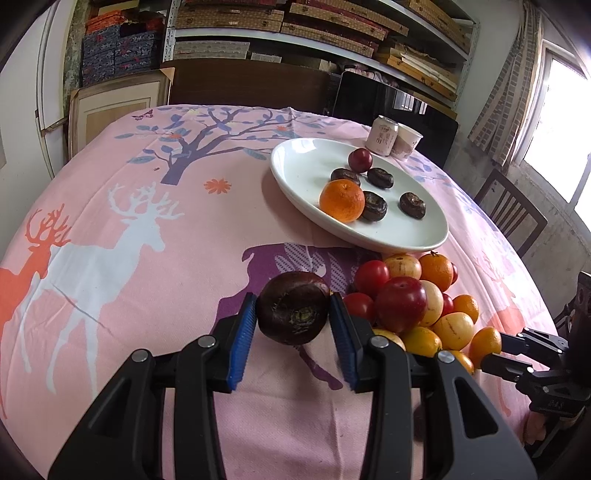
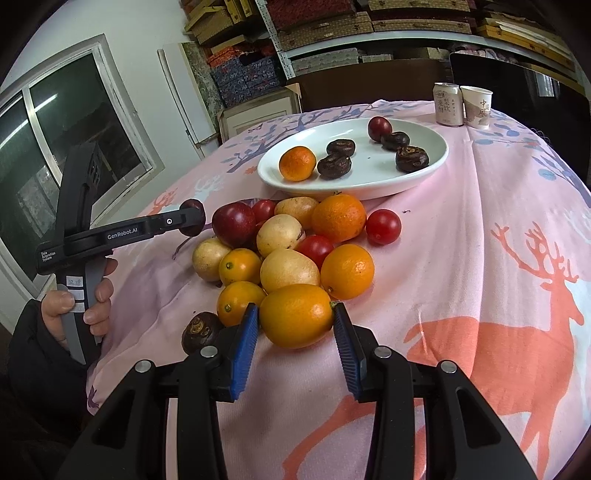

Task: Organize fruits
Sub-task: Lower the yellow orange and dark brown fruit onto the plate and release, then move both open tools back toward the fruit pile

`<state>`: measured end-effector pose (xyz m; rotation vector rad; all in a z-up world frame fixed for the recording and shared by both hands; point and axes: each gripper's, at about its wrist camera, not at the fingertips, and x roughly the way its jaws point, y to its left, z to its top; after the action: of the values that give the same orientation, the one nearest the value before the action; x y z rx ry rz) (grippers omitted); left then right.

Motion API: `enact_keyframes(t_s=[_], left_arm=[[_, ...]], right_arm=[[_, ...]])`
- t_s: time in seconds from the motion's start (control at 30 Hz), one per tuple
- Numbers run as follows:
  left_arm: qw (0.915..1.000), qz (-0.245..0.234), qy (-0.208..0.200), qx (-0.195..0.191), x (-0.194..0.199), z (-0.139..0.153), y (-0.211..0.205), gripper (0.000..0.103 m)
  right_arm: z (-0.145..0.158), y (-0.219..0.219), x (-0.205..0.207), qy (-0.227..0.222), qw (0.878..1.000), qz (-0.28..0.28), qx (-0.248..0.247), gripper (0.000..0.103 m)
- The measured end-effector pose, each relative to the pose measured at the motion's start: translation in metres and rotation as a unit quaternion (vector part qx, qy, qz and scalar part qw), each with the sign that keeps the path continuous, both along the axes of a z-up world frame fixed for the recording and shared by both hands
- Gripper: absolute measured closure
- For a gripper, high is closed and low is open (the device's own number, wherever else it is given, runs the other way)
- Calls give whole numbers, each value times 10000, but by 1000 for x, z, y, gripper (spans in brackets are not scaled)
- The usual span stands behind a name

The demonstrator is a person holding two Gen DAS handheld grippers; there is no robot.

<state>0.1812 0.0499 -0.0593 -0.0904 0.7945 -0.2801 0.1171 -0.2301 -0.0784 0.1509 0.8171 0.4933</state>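
Table w/ pink deer cloth (image 2: 480, 206), plate (image 2: 369, 184), fruit pile (image 2: 288, 251), can (image 2: 448, 105), cup (image 2: 476, 107)

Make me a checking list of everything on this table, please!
Surface: pink deer-print tablecloth, wrinkled.
Job's things: white plate holds one orange, one plum and four water chestnuts; mixed fruit pile lies on the cloth in front of it.
Clutter: drink can and paper cup behind the plate.
Grippers: left gripper jaws grip a water chestnut; right gripper jaws grip an orange fruit.
Cables: nothing seen.
Surroundings: shelves of boxes, wooden chair, windows.
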Motion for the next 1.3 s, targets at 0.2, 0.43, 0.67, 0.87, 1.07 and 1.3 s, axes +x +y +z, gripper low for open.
enact_keyframes(t_s=[0.2, 0.43, 0.67, 0.87, 1.07, 1.3], left_arm=[[9995, -18, -231, -205, -8, 10, 6, 64], [9997, -146, -98, -187, 14, 35, -7, 64], [9997, 41, 127, -226, 100, 54, -33, 64], [9981, 184, 566, -185, 159, 36, -57, 63], [9975, 378, 475, -365, 157, 35, -54, 29], [9996, 34, 279, -1, 84, 36, -44, 29]], right_arm=[[16, -14, -1, -126, 9996, -259, 18, 62], [80, -36, 33, -916, 9942, -495, -273, 62], [70, -30, 116, -677, 9943, -762, -304, 62], [40, -19, 156, -331, 9951, -862, -348, 54], [33, -32, 144, -398, 9950, -909, -135, 47], [24, -55, 131, -188, 9932, -1143, 84, 47]])
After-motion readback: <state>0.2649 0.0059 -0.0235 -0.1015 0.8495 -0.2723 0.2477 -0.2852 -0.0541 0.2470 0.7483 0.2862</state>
